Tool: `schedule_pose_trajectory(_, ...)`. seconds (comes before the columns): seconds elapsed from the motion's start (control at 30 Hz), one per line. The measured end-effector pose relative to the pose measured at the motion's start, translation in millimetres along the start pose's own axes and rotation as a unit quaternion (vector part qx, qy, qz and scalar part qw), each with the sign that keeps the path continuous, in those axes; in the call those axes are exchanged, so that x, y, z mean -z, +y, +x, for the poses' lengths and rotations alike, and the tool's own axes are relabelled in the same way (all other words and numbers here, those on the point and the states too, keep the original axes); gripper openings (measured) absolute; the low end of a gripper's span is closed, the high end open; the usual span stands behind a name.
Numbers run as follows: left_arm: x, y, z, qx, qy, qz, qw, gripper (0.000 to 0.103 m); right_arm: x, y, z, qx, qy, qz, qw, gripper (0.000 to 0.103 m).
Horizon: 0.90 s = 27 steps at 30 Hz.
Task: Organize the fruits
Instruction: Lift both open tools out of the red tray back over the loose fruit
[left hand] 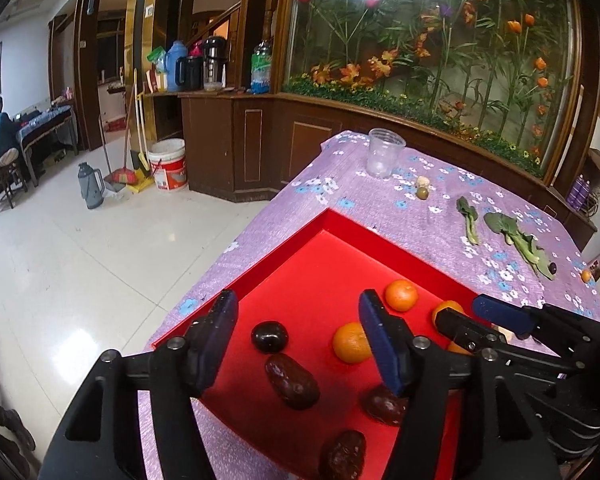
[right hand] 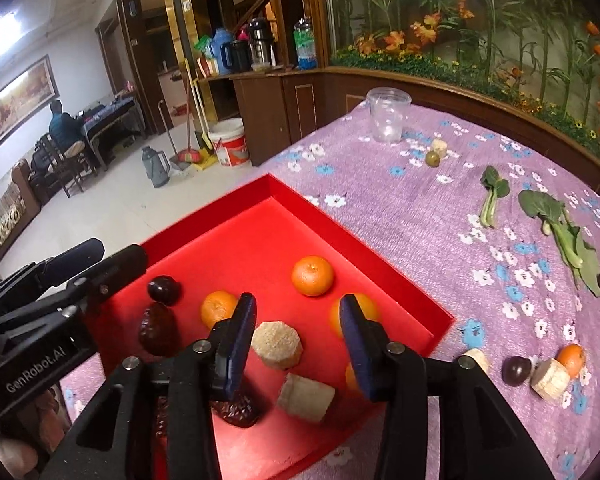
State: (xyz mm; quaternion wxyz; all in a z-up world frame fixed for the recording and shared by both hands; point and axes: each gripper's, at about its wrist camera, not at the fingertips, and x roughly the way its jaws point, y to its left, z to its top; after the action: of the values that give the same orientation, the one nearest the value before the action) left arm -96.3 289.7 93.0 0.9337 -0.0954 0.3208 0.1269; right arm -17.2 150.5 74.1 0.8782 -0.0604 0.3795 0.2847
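Note:
A red tray [left hand: 340, 224] [right hand: 284, 192] lies on the purple flowered cloth. It holds several small oranges [left hand: 401, 295] [right hand: 313, 275], a dark plum [left hand: 269, 336] [right hand: 164, 289], wrinkled brown dates [left hand: 292, 381] [right hand: 158, 328] and two beige cut chunks [right hand: 277, 344]. My left gripper [left hand: 299, 308] hangs open above the plum and a date, its pads touching nothing. My right gripper [right hand: 299, 310] stands open over the beige chunks, which rest on the tray floor. Outside the tray at the front right lie an orange [right hand: 571, 359], a plum [right hand: 517, 371] and a beige chunk [right hand: 551, 379].
At the table's far side stands a clear plastic cup [right hand: 387, 114], with a small green fruit [right hand: 433, 159] and a pale chunk near it. Green leaves [right hand: 556, 224] lie to the right. The table edge drops to a tiled floor on the left, where a person sits far off.

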Motion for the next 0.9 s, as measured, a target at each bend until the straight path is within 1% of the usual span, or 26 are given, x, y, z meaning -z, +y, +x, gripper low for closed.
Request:
schedule_pose_trajectory(0.1,0,-7,-14,-0.003,-0.011,0.011,0.9999,0.064,4,-1,-13,-0.002,-0.009,0.003,1.0,0.049)
schedule_pose_trajectory(0.23,2,-18,-33,-0.007,-0.026,0.025,0.9993,0.069,12,-6,-31,-0.002,-0.019,0.014,1.0,0.051)
schedule_pose_trajectory(0.33,4,-27,-47,-0.008,-0.036,0.038,0.9986,0.07,19,-13,-47,0.0,-0.028,0.025,0.999,0.051)
schedule_pose_trajectory(0.5,7,-45,-71,-0.006,-0.052,0.057,0.997,0.071,34,-32,-82,0.01,-0.051,0.043,0.998,0.052)
schedule_pose_trajectory(0.57,8,-53,-82,-0.001,-0.06,0.066,0.996,0.071,42,-42,-99,0.017,-0.06,0.052,0.997,0.056)
schedule_pose_trajectory(0.6,8,-56,-87,0.003,-0.063,0.069,0.9957,0.071,46,-48,-111,0.024,-0.065,0.057,0.996,0.056)
schedule_pose_trajectory(0.67,6,-64,-101,0.025,-0.066,0.076,0.9946,0.071,51,-56,-131,0.035,-0.076,0.059,0.995,0.056)
schedule_pose_trajectory(0.7,3,-67,-107,0.042,-0.064,0.078,0.994,0.071,53,-62,-145,0.044,-0.086,0.061,0.993,0.056)
schedule_pose_trajectory(0.73,-1,-70,-115,0.067,-0.062,0.078,0.9927,0.071,54,-68,-161,0.055,-0.096,0.06,0.992,0.056)
schedule_pose_trajectory(0.77,-8,-73,-129,0.098,-0.065,0.079,0.9899,0.071,54,-74,-178,0.066,-0.105,0.059,0.991,0.055)
schedule_pose_trajectory(0.87,-28,-80,-164,0.134,-0.09,0.093,0.9824,0.073,52,-96,-237,0.105,-0.138,0.061,0.983,0.055)
schedule_pose_trajectory(0.9,-37,-83,-177,0.153,-0.097,0.098,0.9785,0.077,50,-106,-262,0.119,-0.152,0.066,0.979,0.055)
